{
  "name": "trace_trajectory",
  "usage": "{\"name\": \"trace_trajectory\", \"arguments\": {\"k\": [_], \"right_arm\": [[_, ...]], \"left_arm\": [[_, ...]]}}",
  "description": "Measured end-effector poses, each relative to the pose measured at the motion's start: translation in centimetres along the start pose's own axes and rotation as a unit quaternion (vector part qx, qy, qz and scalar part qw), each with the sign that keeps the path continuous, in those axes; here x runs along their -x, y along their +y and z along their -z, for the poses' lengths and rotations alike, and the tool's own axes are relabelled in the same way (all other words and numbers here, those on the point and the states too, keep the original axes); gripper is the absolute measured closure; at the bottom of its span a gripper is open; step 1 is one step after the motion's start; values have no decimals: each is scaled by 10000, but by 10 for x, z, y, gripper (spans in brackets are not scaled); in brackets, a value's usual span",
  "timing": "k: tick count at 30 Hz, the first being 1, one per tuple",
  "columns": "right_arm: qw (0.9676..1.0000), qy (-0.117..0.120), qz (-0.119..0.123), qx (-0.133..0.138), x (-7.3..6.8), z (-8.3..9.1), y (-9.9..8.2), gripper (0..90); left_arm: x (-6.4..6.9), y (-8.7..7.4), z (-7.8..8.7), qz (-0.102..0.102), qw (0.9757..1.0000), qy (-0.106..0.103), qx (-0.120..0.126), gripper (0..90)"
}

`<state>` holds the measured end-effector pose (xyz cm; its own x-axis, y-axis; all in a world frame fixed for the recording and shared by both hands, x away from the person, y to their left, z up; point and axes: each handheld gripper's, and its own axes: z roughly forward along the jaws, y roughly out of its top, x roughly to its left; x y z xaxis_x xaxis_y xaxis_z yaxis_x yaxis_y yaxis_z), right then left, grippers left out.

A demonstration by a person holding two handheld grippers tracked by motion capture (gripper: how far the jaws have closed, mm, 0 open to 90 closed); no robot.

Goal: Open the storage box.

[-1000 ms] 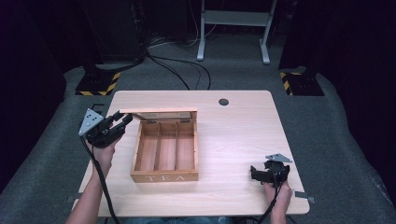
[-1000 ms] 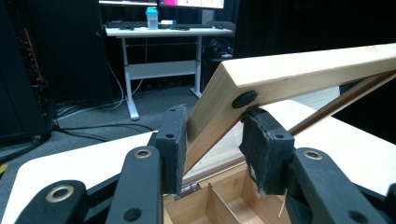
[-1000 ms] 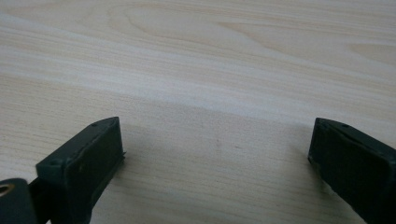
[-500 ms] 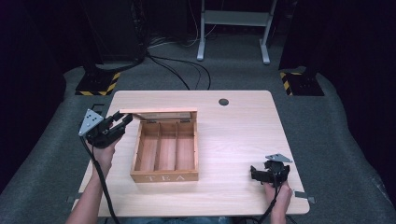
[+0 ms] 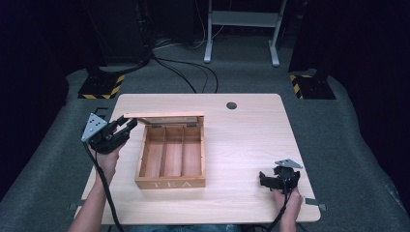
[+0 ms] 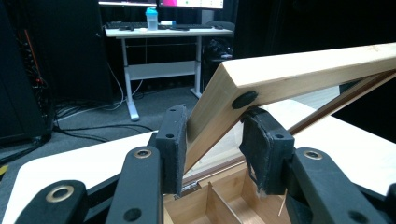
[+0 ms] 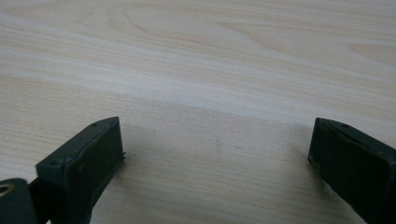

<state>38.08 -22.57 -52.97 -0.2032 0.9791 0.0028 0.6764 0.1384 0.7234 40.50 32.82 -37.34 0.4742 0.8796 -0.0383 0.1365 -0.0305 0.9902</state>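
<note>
A light wooden tea box (image 5: 171,157), lettered "TEA" on its front wall and divided into 3 empty compartments, is seen left of centre on the wooden table (image 5: 251,140). Its hinged lid (image 5: 164,117) is raised at the far side. The lid's left corner is clamped between the pads of the left gripper (image 6: 212,140), which is closed on the wooden edge. The right gripper (image 7: 215,158) is held wide open over bare tabletop near the front right corner, with nothing gripped.
</note>
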Motion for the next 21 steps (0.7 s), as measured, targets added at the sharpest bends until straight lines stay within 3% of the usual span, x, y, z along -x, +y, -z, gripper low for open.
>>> {"name": "trace_trajectory", "arguments": {"k": [21], "right_arm": [[10000, 0, -21, -12, 0, 0, 0, 26]], "left_arm": [[1, -1, 1, -31, 10000, 5, -27, 601]]}}
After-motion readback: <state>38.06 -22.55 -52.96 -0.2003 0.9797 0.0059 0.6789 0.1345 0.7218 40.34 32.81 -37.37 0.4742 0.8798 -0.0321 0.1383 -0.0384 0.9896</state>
